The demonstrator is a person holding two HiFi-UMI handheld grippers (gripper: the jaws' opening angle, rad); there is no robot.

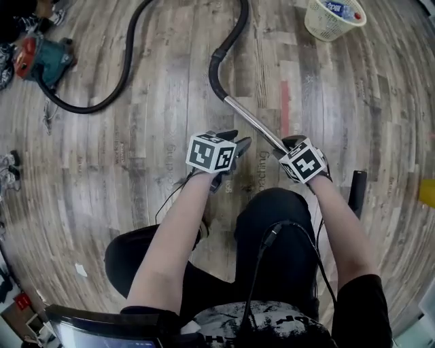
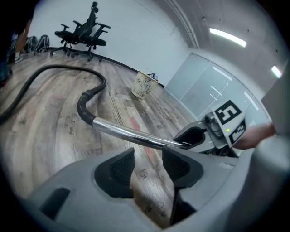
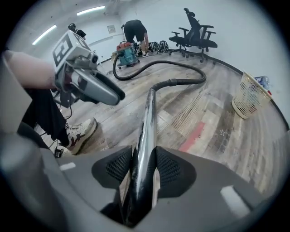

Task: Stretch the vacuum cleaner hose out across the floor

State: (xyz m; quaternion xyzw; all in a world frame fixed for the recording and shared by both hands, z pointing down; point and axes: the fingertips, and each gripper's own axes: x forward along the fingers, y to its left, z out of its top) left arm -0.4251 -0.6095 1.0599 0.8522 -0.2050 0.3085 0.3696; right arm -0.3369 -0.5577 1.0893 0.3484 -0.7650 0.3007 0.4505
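The vacuum cleaner [image 1: 37,58] sits at the far left of the wooden floor. Its black hose [image 1: 129,61] loops away from it, leaves the top of the head view and comes back down to a curved black handle [image 1: 217,68] and a chrome tube [image 1: 255,122]. My right gripper [image 1: 293,144] is shut on the chrome tube [image 3: 147,131], which runs straight out between its pads [image 3: 170,170]. My left gripper [image 1: 232,148] hangs beside it to the left, open, with only floor between its pads [image 2: 120,167]. The chrome tube [image 2: 131,133] crosses just beyond the left gripper's tips.
A pale woven basket [image 1: 333,17] stands at the far right. Office chairs [image 2: 84,31] line the back wall. A person [image 3: 136,29] bends over near the vacuum cleaner [image 3: 127,54]. My knees and a shoe [image 3: 79,133] are directly below the grippers. A black part [image 1: 357,194] lies to the right.
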